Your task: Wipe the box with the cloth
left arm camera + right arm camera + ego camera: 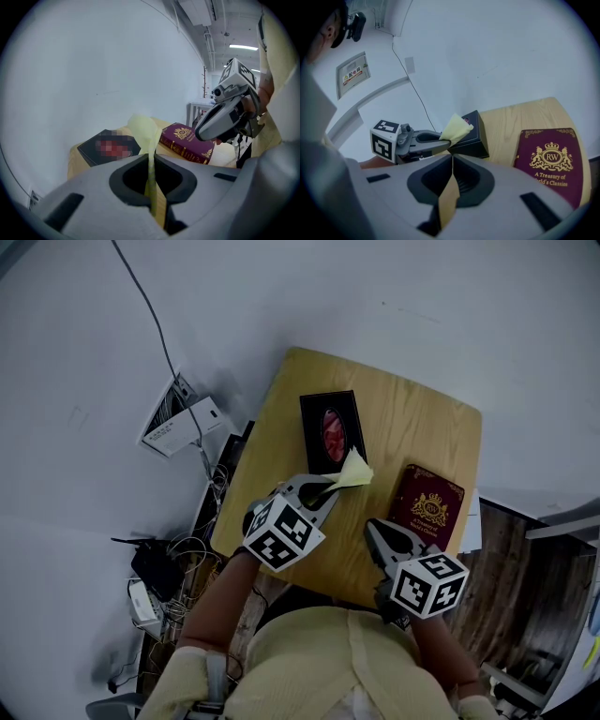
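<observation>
Well, from my remote seat I see the left tongs [330,491] clamped on a pale yellow cloth [354,471]: in the left gripper view the cloth [143,129] runs edge-on as a thin strip down the slot between the two pads, then fans out past the tips. Those tongs point towards the far right, and the loose end of the cloth sits over the near right corner of the box [332,432]. Whether it presses on the lid I cannot tell. The box is black and rectangular, with a red oval on its top face. It lies flat on the left half of the wooden surface [412,427], its long axis running from near to far and one short end towards me. In the right gripper view the box [471,136] shows behind the cloth [457,129], with the left tongs [440,143] reaching in from the left. My right tongs [377,531] are closed tight with nothing between them, the two pads meeting in a single seam [452,161]. They hang over the near part of the surface, just left of a maroon book [427,507] with a gold crest. That book lies flat on the right, well apart from the box, its long axis also running near to far. Off the left edge, on the floor, lie tangled cables [192,549].
</observation>
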